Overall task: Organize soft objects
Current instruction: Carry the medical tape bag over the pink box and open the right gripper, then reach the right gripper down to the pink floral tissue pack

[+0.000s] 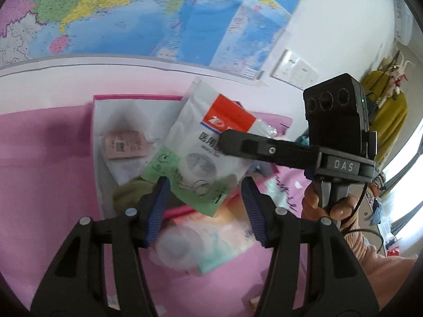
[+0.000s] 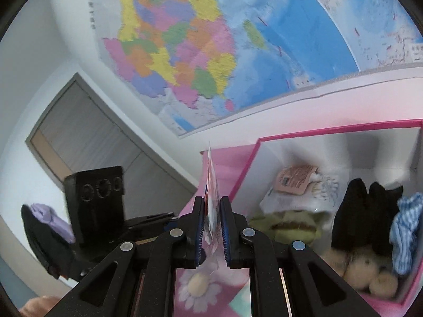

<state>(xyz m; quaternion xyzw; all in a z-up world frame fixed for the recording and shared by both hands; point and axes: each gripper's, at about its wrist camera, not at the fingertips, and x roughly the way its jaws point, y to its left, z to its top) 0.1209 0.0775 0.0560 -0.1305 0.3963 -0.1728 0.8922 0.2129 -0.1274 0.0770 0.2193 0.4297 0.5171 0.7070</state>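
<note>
Right wrist view shows our right gripper (image 2: 212, 224) pinching the packet (image 2: 211, 185) edge-on beside the box (image 2: 330, 128), likely to drop it in, while our left gripper (image 1: 206, 206) gapes empty.

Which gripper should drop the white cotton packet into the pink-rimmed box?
Right. The right gripper is already shut on the white cotton packet, with the pink-rimmed box just ahead. The left gripper is open, holding nothing.
</note>
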